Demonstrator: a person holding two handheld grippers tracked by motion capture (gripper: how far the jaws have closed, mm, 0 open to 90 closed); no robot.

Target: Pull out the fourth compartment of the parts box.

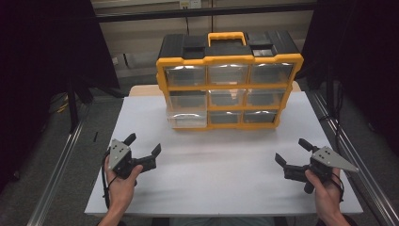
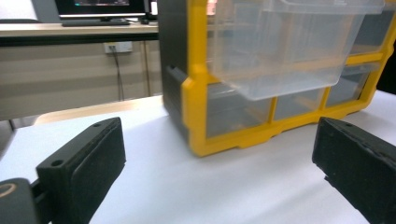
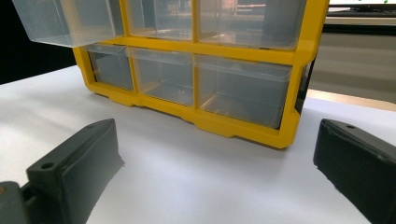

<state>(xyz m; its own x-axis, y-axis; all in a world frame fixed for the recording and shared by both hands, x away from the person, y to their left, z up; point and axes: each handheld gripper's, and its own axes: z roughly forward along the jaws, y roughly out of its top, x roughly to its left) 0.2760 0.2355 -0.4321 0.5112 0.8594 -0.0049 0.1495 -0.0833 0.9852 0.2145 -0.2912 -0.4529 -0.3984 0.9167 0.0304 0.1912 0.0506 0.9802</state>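
A big yellow and black drawer box (image 1: 229,80) stands at the far side of the white worktop (image 1: 216,169). It has three rows of clear drawers. One clear drawer (image 1: 187,118) at the bottom left sticks out toward the person. The left tongs (image 1: 141,143) sit near the left edge of the worktop, spread wide, with nothing between them. The right tongs (image 1: 291,150) sit near the right edge, spread wide too and holding nothing. Both point toward the box and are well apart from it. A hand (image 1: 121,181) holds each one
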